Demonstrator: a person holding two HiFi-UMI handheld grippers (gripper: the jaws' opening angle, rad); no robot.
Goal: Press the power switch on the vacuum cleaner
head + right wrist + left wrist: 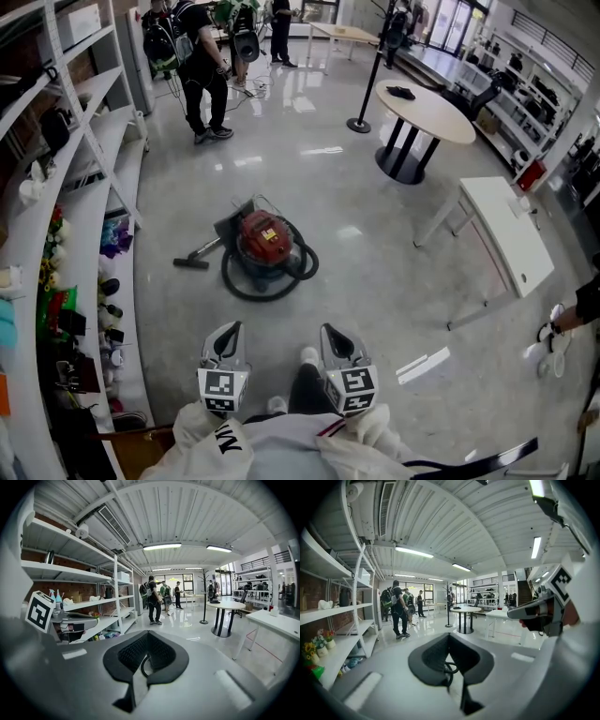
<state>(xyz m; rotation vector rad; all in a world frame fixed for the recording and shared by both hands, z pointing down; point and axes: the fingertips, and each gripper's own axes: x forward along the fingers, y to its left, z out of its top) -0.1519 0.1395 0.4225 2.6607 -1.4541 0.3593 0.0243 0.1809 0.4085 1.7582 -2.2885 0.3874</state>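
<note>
Evidently at the approach step, left gripper (229,334) and right gripper (332,334), both closed and empty, must reach the vacuum cleaner (265,238) well ahead.

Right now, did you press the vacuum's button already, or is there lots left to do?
Nothing looks done yet. The vacuum sits on the floor ahead, with nothing touching it. In hand: nothing. The left gripper and right gripper are held close to the body, jaws together and empty. Left to do: step up to the vacuum, reach down and press its switch, which is too small to make out from here.
</note>
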